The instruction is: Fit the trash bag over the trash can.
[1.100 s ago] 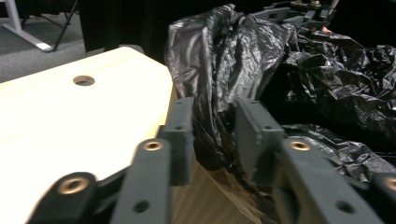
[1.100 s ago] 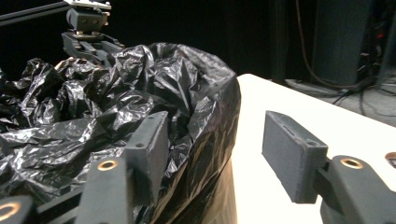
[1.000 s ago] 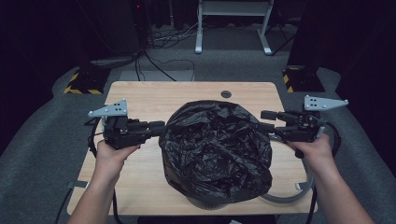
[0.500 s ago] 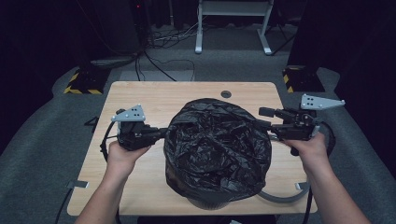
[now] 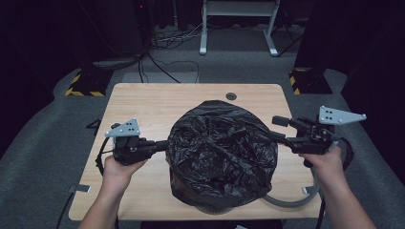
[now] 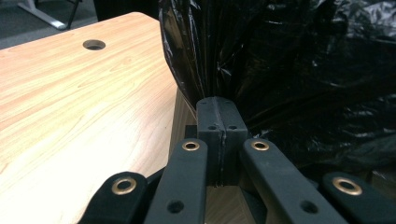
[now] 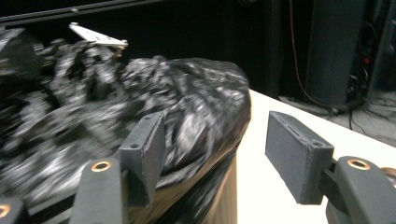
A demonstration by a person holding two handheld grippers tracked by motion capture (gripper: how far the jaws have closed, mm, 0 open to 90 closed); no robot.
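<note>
Jaws first: on the left gripper (image 5: 160, 144) we see them pressed together, pinching a fold of the black trash bag (image 5: 222, 152) at its left side; in the left gripper view the two pads meet flat with film bunched just above and behind them. We read this pinch as an anchor, holding the bag's edge so the plastic can be drawn down over the rim of the bin (image 5: 210, 208) beneath it, which peeks out pale at the bag's bottom edge. The low grip suits that, tight against the bag's side and close above the tabletop (image 5: 143, 105).

Between the two sets of jaws sits the bag itself: glossy, thin, heavily crumpled, domed and puffed over the bin mouth, with creases running toward the left pinch. It looks loose and not yet seated; the film should slip and stretch easily.

Right of the bag, the right gripper (image 5: 282, 131) has its jaws spread, and they have just been opening further. In the right gripper view, one pad lies against the bag's wrinkled flank and the other stands well clear over bare tabletop, so nothing is clamped. We judge it is lining up for a fresh bite on the right edge, opposite the left pinch, so both sides can be pulled evenly. That view is blurred, so we cannot tell whether the near pad truly touches.
</note>
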